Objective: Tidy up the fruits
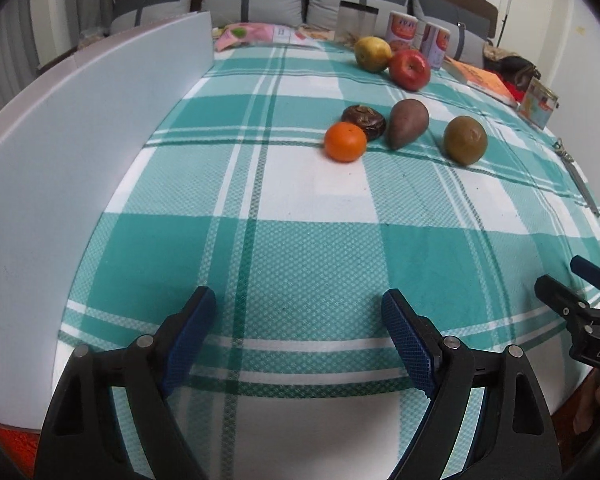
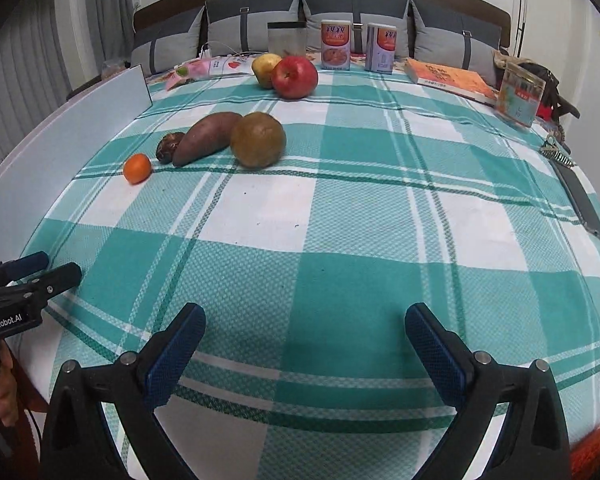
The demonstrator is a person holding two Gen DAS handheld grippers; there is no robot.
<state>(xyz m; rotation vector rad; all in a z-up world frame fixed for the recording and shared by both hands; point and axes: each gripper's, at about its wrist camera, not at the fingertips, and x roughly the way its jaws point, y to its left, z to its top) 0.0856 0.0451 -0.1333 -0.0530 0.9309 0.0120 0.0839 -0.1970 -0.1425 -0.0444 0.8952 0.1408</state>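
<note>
On the green-and-white checked cloth lie an orange (image 1: 345, 143) (image 2: 137, 168), a dark brown shrivelled fruit (image 1: 365, 119) (image 2: 169, 147), a purple sweet potato (image 1: 407, 122) (image 2: 206, 137) and a brown-green round fruit (image 1: 465, 140) (image 2: 258, 139) in a loose row. Farther back a yellow fruit (image 1: 373, 53) (image 2: 265, 68) touches a red apple (image 1: 409, 69) (image 2: 294, 77). My left gripper (image 1: 298, 332) is open and empty near the table's front edge; it also shows in the right wrist view (image 2: 44, 268). My right gripper (image 2: 305, 344) is open and empty, also showing at the left wrist view's right edge (image 1: 562, 276).
A white board (image 1: 80, 152) (image 2: 60, 144) stands along the table's left edge. At the back stand two cans (image 2: 334, 45) (image 2: 381, 48), a pouch (image 2: 287, 39), snack packets (image 2: 208, 67), an orange book (image 2: 450, 79) and a clear box (image 2: 521, 94). Grey cushions lie behind.
</note>
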